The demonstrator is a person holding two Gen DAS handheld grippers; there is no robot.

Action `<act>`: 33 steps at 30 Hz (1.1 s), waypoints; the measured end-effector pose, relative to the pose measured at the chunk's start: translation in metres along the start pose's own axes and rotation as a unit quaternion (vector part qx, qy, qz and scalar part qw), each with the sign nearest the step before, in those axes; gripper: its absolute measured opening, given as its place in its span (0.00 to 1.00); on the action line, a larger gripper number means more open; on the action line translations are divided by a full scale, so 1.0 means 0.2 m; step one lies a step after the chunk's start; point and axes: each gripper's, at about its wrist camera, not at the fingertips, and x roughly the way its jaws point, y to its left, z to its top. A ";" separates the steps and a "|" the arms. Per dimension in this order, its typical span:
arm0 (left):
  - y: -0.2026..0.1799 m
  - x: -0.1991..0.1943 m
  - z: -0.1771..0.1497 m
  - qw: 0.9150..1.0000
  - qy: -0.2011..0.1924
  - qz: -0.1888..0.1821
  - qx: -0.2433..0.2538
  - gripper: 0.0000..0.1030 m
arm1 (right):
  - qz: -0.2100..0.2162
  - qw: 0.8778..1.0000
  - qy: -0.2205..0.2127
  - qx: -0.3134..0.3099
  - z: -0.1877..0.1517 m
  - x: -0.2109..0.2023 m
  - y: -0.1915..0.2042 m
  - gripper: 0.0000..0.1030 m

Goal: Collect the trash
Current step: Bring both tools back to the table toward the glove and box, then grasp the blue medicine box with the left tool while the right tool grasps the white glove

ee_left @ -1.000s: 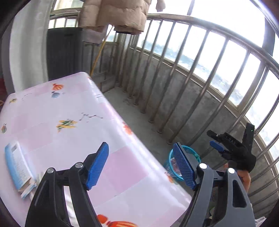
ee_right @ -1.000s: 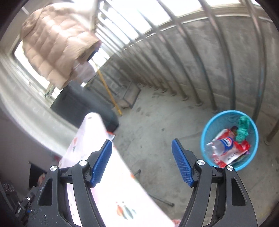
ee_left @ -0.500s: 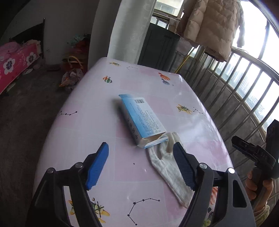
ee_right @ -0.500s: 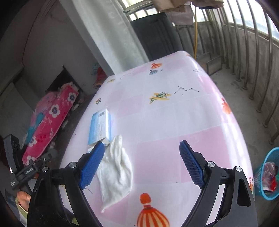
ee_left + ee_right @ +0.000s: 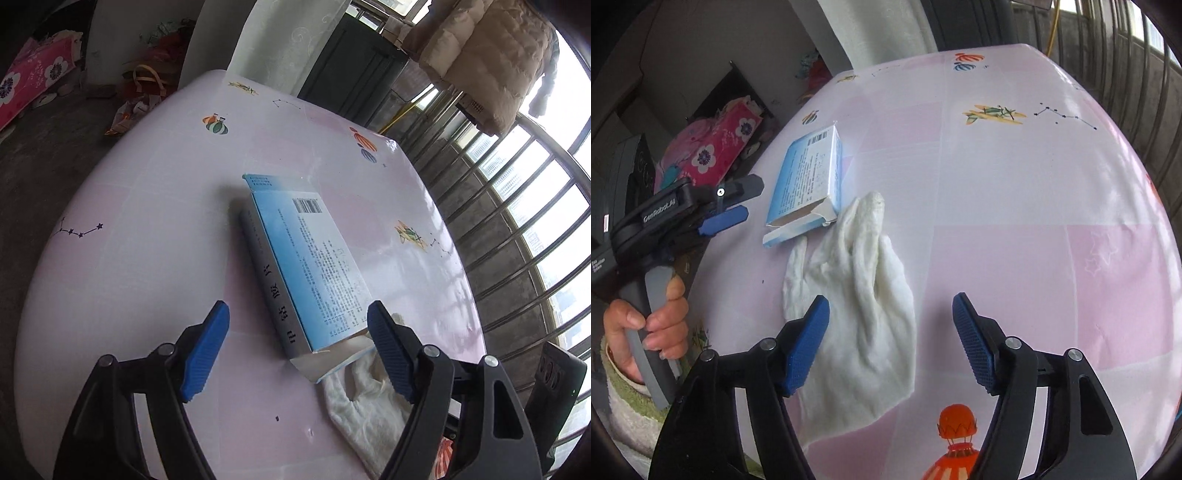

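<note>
Railing and blue bin filled both views a second ago. Now the box (image 5: 306,266) and white glove (image 5: 864,295) lie touching on the pink table (image 5: 1015,221). Both grippers tilt downward: left gripper (image 5: 299,350) open over the box, right gripper (image 5: 890,339) empty above the glove, its jaws just narrowed.

Right hand-held gripper (image 5: 890,339), jaws just narrowed yet apart, hovers over a crumpled white cloth glove (image 5: 864,295) beside an open-ended blue cardboard box (image 5: 807,177) on the pink-checked table (image 5: 1034,221)

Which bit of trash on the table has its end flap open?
The blue box. Its near flap hangs open; the white glove beside it is only soft cloth.
</note>
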 end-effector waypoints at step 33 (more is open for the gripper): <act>-0.21 0.00 -0.41 0.983 0.076 0.039 0.160 0.80 | -0.060 0.994 -0.015 0.092 -0.31 -0.42 -0.47 0.05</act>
